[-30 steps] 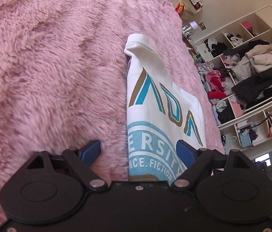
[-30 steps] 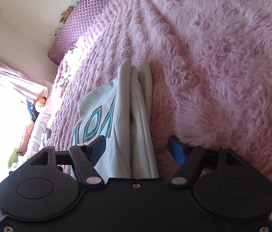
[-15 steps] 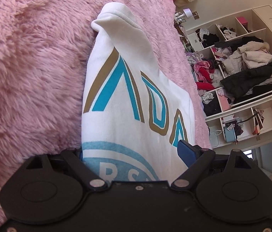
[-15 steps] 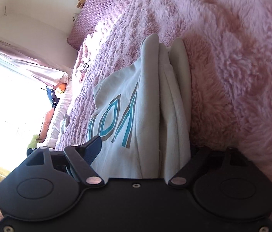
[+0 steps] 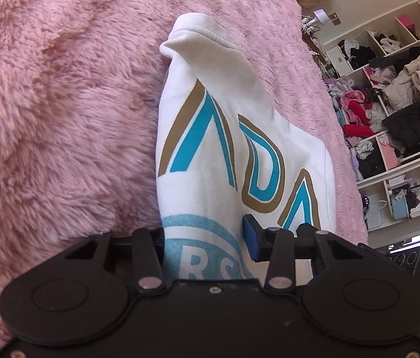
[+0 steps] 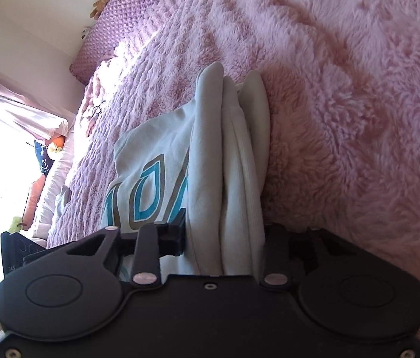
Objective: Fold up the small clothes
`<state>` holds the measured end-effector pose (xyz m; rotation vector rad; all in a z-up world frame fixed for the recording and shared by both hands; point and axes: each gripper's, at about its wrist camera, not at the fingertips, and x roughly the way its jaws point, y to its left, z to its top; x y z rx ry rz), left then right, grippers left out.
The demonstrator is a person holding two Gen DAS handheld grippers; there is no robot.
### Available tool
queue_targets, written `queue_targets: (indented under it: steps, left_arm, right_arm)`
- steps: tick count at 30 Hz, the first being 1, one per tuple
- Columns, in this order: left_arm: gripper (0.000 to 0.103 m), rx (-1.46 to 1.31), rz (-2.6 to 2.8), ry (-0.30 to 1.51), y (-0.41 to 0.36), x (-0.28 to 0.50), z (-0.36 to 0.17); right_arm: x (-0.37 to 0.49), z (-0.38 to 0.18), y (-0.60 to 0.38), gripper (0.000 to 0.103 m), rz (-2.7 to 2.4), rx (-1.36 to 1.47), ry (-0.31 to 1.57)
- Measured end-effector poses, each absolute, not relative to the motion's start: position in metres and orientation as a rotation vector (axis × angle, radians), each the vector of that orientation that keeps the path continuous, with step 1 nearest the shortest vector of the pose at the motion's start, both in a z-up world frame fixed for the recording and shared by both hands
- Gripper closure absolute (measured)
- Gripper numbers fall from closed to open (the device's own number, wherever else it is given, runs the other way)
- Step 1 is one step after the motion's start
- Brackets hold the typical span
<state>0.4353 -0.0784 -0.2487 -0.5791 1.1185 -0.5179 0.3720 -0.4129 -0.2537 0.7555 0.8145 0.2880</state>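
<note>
The white sweatshirt (image 5: 210,137) with the blue and brown letters lies on the fluffy pink blanket (image 5: 60,104) of the bed, away from its edges as far as the two views show. It is already folded into a narrow, long shape: in the right wrist view its side (image 6: 233,161) shows several layers stacked one on the other, and the printed front faces up.

The left gripper (image 5: 204,235) has just been closing, and its jaws now pinch the near end of the sweatshirt, with the round blue print between them. The right gripper (image 6: 224,235) has also just been closing; its jaws press on the thick stack of layers at the other side of the same near end. So both grippers hold the garment at one end, side by side.

The lengthwise folds seem finished. What is probably left is the last fold: to lift the gripped end and bring it over toward the far end (image 5: 198,29), then to smooth the bundle. The sweatshirt is not yet lifted from the blanket, as far as can be seen. Behind the bed stand open shelves (image 5: 388,89) full of clothes.
</note>
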Motion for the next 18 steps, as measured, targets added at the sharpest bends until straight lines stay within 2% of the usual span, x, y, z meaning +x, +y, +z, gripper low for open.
queue_targets:
  steps: [18]
  left_arm:
    - [0.077,-0.443,-0.547,1.036,-0.097,0.426,-0.220]
  right_arm:
    - [0.363,-0.223,-0.400,0.074,0.252,0.649,0.784]
